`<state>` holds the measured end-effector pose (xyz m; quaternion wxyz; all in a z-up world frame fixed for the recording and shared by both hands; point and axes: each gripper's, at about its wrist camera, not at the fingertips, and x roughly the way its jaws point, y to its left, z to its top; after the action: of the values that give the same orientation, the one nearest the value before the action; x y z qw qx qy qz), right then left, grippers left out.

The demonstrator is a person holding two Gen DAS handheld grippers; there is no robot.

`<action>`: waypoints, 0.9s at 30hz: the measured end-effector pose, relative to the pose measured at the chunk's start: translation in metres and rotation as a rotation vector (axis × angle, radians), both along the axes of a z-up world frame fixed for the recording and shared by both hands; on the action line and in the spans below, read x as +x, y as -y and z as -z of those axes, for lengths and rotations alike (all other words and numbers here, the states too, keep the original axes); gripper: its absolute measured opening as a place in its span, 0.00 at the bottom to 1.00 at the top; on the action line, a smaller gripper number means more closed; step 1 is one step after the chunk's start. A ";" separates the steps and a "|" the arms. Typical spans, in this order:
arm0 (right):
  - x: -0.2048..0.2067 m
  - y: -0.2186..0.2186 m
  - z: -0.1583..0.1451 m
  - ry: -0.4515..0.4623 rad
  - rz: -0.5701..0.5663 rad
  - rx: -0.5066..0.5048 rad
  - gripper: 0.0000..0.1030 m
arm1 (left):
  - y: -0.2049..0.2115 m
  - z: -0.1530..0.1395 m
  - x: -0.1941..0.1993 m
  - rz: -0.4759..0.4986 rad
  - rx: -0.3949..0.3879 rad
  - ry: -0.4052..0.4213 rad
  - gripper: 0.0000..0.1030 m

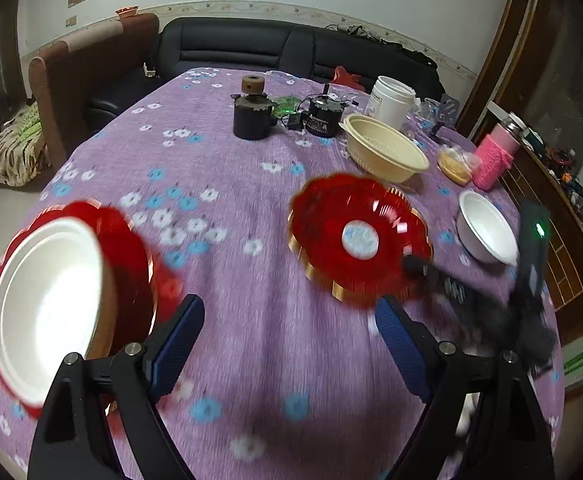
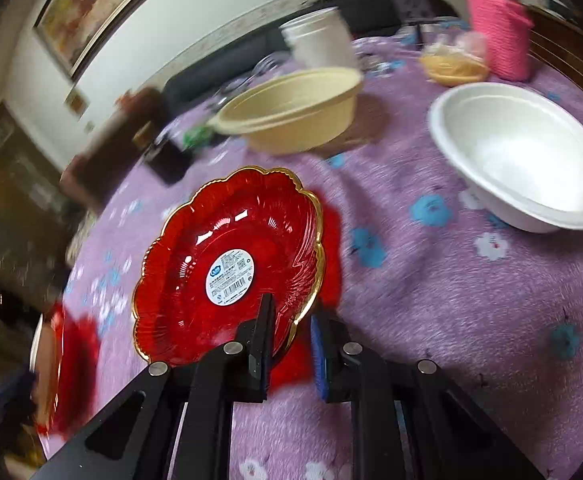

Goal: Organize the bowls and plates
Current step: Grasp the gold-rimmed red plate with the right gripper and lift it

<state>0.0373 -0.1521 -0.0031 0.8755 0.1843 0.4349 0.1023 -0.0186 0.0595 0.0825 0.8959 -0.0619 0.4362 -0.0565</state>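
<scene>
Jaws of the right gripper (image 2: 291, 320) pinch the near rim of a red plate (image 2: 227, 268), one finger inside the dish and the other behind its gold scalloped edge, so the plate hangs tilted with its label facing the camera instead of lying flat on the desk (image 2: 471, 320). A grip on the rim makes sense for a shallow plate: there is nothing else to catch, and holding it edge-on leaves the underside free to be set down onto something. From the left wrist view the same plate (image 1: 355, 236) floats above the purple flowered cloth near the middle of the desk (image 1: 251, 320), blurred, with the right gripper (image 1: 415, 268) at its near edge. Jaws of the left gripper (image 1: 287, 320) stand spread wide with nothing between them, hovering over bare cloth, probably kept clear and ready for the next piece. Just to their left lies a second red plate (image 1: 131, 248) with a white bowl (image 1: 47, 296) sitting in it, which looks like a stack already begun; the carried plate may be headed there, though I cannot tell. Another white bowl (image 2: 519, 156) and a cream bowl (image 2: 291, 108) stand apart on the far side, not yet gathered, beside a pink cup (image 2: 499, 36) and a white jar (image 2: 323, 40).
</scene>
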 end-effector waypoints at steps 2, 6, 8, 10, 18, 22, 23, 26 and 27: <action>-0.001 -0.003 -0.001 -0.019 -0.028 -0.008 0.17 | 0.005 0.003 0.021 -0.001 0.025 -0.008 0.84; -0.003 0.003 0.000 -0.041 -0.025 -0.005 0.17 | 0.007 0.021 0.066 -0.026 0.054 -0.081 0.79; -0.002 0.005 0.001 -0.048 -0.017 -0.014 0.17 | 0.010 0.030 0.080 -0.022 0.067 -0.106 0.62; -0.002 0.003 0.000 -0.046 -0.016 -0.024 0.17 | 0.020 0.042 0.096 -0.004 0.104 -0.133 0.55; 0.001 0.001 0.003 -0.039 -0.015 0.000 0.17 | 0.043 0.071 0.123 0.009 0.117 -0.203 0.35; -0.001 0.004 0.002 -0.029 0.004 0.010 0.17 | 0.051 0.063 0.115 0.034 0.153 -0.182 0.34; -0.003 0.005 0.001 -0.018 0.008 0.014 0.17 | 0.050 0.061 0.112 0.036 0.155 -0.178 0.33; -0.009 0.006 -0.008 0.028 0.010 0.038 0.17 | 0.043 0.051 0.100 0.024 0.134 -0.161 0.33; -0.012 0.005 -0.013 0.056 0.007 0.043 0.17 | 0.041 0.047 0.095 0.021 0.128 -0.152 0.33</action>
<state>0.0248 -0.1573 0.0099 0.8835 0.2014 0.4073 0.1136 0.0765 0.0181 0.0352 0.8618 -0.0041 0.5062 -0.0329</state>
